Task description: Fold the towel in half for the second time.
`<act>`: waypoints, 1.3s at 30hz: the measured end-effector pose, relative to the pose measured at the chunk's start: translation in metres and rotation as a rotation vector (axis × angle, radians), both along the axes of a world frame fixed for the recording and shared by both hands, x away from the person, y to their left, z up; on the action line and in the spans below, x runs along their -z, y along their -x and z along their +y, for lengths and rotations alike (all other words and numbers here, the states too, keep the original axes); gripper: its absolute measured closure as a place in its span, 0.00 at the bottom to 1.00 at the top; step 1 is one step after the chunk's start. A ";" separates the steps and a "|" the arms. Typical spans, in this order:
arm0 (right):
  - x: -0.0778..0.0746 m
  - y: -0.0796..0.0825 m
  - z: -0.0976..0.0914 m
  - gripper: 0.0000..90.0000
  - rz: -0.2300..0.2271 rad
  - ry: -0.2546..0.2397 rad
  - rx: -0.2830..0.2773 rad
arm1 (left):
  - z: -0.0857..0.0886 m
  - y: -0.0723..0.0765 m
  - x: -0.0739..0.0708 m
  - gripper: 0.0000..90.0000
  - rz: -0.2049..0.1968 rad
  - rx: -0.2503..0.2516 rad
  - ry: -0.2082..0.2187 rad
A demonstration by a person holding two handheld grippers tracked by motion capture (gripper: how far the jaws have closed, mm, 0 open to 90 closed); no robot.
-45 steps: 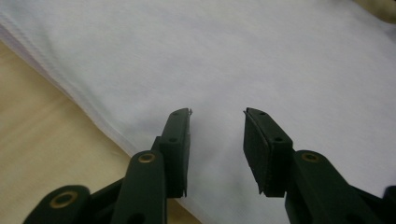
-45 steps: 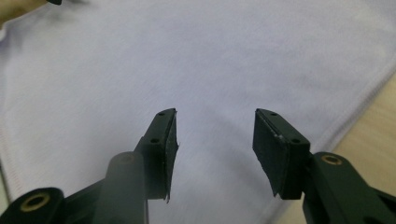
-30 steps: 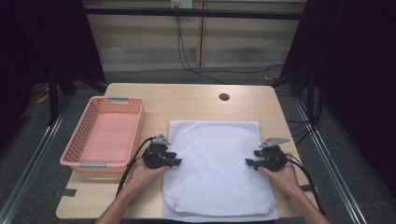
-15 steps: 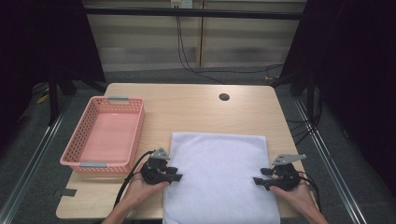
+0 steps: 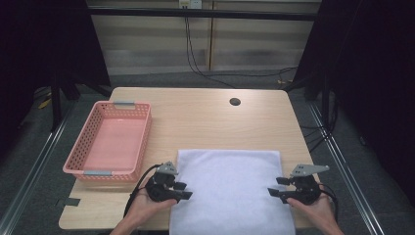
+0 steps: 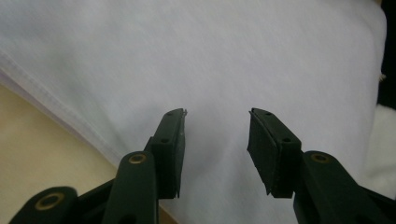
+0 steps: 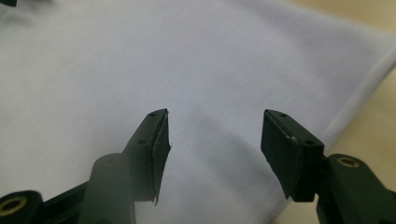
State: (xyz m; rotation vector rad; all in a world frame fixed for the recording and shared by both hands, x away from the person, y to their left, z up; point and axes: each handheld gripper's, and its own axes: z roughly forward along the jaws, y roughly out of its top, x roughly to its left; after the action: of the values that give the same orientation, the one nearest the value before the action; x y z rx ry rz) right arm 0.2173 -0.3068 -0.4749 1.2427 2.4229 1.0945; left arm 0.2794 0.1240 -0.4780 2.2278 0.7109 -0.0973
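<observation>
White towel now lies nearer us; our left gripper and right gripper have just been opening, jaws parted and empty, ready to regrip.

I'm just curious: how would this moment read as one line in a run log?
towel: flat on table | left gripper: open, jaws just opening | right gripper: open, jaws just opening | basket: left

From above the near side, the high view looks forward and down on the table — both gripper views sit close over the white cloth it shares.
</observation>
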 end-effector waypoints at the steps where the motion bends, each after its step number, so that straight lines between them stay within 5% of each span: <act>1: -0.003 -0.006 -0.004 0.47 -0.025 -0.012 0.018 | -0.001 -0.004 -0.002 0.62 -0.016 -0.008 0.006; 5: -0.006 -0.031 -0.014 0.46 -0.030 0.001 0.055 | -0.005 -0.037 -0.005 0.62 -0.070 -0.053 -0.001; 10: -0.014 -0.067 -0.016 0.49 -0.072 0.036 0.091 | -0.009 -0.075 -0.004 0.63 -0.078 -0.121 0.007; 14: -0.015 -0.098 -0.019 0.51 -0.087 0.048 0.107 | -0.007 -0.088 -0.001 0.62 -0.090 -0.153 0.028; 18: 0.003 -0.117 -0.024 0.50 -0.042 0.060 0.119 | 0.004 -0.089 0.005 0.56 -0.085 -0.165 0.046; 20: 0.012 -0.122 -0.026 0.49 -0.017 0.066 0.111 | 0.007 -0.089 0.008 0.53 -0.091 -0.175 0.011; 24: 0.023 -0.124 -0.027 0.50 -0.003 0.094 0.112 | 0.010 -0.092 0.012 0.48 -0.099 -0.188 0.007; 27: 0.025 -0.123 -0.025 0.59 -0.003 0.082 0.102 | 0.011 -0.094 0.017 0.46 -0.103 -0.210 0.034; 34: 0.024 -0.121 -0.022 0.86 0.017 0.056 0.079 | 0.011 -0.096 0.022 0.44 -0.098 -0.208 0.013; 39: 0.024 -0.121 -0.021 0.92 0.029 0.045 0.080 | 0.013 -0.103 0.027 0.44 -0.089 -0.218 0.013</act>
State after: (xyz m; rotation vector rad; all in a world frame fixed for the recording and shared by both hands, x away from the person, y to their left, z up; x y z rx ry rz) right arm 0.3385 -0.3283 -0.4988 1.3382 2.3826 1.0005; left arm 0.3820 0.1374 -0.5048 2.1140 0.8950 0.1042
